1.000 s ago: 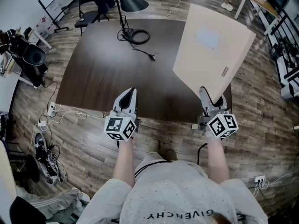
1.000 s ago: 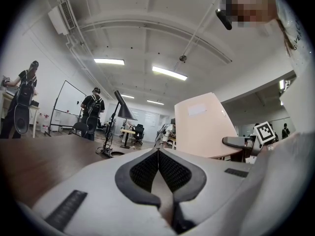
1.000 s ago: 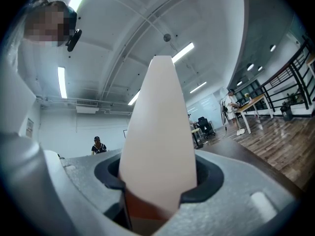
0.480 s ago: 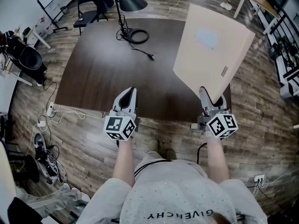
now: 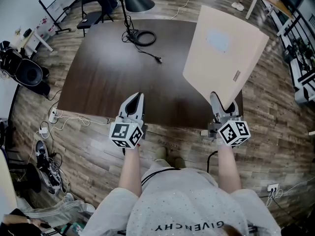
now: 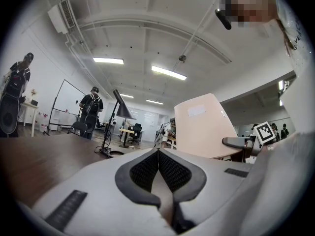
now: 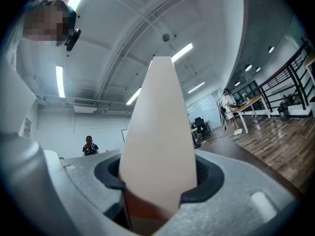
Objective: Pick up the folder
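Observation:
A pale beige folder (image 5: 224,53) with a white label stands lifted off the dark table (image 5: 113,73), tilted up and away over the table's right side. My right gripper (image 5: 219,103) is shut on its near lower corner; in the right gripper view the folder (image 7: 157,141) fills the gap between the jaws, seen edge-on. My left gripper (image 5: 134,103) hovers over the table's near edge, shut with its pads together and nothing between them (image 6: 158,167). The left gripper view also shows the folder (image 6: 202,127) to the right.
A black desk lamp (image 5: 135,1) and a coiled cable (image 5: 146,38) sit at the table's far side. Bags and cables lie on the wooden floor at left (image 5: 47,166). Chairs, shelving (image 5: 300,58) and other people stand around the room.
Neither gripper nor the folder has moved. Only a dark bag and a person at the far left of the floor have shifted.

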Action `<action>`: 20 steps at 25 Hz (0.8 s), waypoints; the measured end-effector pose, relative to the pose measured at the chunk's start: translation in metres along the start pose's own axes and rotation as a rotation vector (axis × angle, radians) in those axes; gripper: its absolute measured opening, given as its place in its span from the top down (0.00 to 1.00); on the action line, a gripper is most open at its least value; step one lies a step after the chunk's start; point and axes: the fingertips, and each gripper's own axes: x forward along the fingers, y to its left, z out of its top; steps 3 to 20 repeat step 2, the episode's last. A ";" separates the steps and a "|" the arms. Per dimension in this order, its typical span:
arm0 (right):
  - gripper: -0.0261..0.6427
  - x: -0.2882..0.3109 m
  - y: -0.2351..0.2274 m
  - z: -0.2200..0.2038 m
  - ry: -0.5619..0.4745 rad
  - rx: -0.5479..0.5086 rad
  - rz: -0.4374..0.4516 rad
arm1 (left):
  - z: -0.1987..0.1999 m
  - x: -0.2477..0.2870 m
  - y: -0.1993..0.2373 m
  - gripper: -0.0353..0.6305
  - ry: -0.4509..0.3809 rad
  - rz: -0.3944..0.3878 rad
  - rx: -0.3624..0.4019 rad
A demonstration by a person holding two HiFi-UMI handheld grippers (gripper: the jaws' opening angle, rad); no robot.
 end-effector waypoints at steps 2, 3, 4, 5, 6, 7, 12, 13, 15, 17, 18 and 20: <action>0.56 0.001 -0.001 -0.001 -0.001 0.005 -0.003 | -0.001 0.000 0.001 0.95 0.002 0.002 -0.001; 0.56 0.001 -0.001 -0.001 -0.001 0.005 -0.003 | -0.001 0.000 0.001 0.95 0.002 0.002 -0.001; 0.56 0.001 -0.001 -0.001 -0.001 0.005 -0.003 | -0.001 0.000 0.001 0.95 0.002 0.002 -0.001; 0.56 0.001 -0.001 -0.001 -0.001 0.005 -0.003 | -0.001 0.000 0.001 0.95 0.002 0.002 -0.001; 0.56 0.001 -0.001 -0.001 -0.001 0.005 -0.003 | -0.001 0.000 0.001 0.95 0.002 0.002 -0.001; 0.56 0.001 -0.001 -0.001 -0.001 0.005 -0.003 | -0.001 0.000 0.001 0.95 0.002 0.002 -0.001; 0.56 0.001 -0.001 -0.001 -0.001 0.005 -0.003 | -0.001 0.000 0.001 0.95 0.002 0.002 -0.001; 0.56 0.001 -0.001 -0.001 -0.001 0.005 -0.003 | -0.001 0.000 0.001 0.95 0.002 0.002 -0.001; 0.56 0.001 -0.001 -0.001 -0.001 0.005 -0.003 | -0.001 0.000 0.001 0.95 0.002 0.002 -0.001; 0.56 0.001 -0.001 -0.001 -0.001 0.005 -0.003 | -0.001 0.000 0.001 0.95 0.002 0.002 -0.001; 0.56 0.001 -0.001 -0.001 -0.001 0.005 -0.003 | -0.001 0.000 0.001 0.95 0.002 0.002 -0.001; 0.56 0.001 -0.001 -0.001 -0.001 0.005 -0.003 | -0.001 0.000 0.001 0.95 0.002 0.002 -0.001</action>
